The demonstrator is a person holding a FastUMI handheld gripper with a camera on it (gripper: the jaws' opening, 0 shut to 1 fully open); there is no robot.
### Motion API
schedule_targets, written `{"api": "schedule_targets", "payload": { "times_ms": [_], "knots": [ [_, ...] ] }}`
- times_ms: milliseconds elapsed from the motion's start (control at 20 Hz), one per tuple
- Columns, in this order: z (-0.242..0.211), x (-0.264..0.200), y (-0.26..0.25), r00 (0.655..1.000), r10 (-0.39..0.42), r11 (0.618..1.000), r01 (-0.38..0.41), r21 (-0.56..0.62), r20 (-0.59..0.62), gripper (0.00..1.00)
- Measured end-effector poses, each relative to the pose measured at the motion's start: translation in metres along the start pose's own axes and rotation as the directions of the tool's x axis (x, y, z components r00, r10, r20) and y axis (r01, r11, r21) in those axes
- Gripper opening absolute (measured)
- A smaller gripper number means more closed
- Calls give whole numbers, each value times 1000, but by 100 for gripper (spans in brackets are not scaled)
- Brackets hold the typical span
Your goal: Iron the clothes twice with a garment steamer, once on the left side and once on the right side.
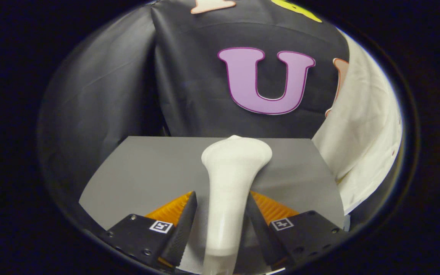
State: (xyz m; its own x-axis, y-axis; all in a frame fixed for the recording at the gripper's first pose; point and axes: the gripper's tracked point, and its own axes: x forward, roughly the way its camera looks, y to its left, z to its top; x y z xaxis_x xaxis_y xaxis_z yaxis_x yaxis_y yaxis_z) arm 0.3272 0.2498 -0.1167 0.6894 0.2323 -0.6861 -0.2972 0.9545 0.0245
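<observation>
The garment steamer (232,179), sitting between the fingers of the tongs (220,214), is showing a plain creamy white all over, from its flared head down its narrow handle, with no marking on it. The bench (147,168) beneath it is showing a flat, even mid grey, with no pattern. The clothes (361,145) hanging off to the right are showing an off-white, slightly warm cream, plain, with soft grey shadows lying in the creases. The booth wall (109,95) behind is showing a dull black with a faint sheen along its folds.
</observation>
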Motion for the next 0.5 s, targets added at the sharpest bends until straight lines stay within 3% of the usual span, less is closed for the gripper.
{"api": "schedule_targets", "payload": {
  "times_ms": [50, 150, 350, 500],
  "knots": [
    [-4, 3, -3, 999, -29, 1000, 29, -5, -29, 77],
    [-6, -4, -2, 998, -40, 999, 39, -19, -38, 50],
    [5, -7, 14, 997, 71, 997, -70, -21, 33, 48],
    [21, -19, 13, 980, 89, 995, -94, 20, 177, 44]
  ]
}}
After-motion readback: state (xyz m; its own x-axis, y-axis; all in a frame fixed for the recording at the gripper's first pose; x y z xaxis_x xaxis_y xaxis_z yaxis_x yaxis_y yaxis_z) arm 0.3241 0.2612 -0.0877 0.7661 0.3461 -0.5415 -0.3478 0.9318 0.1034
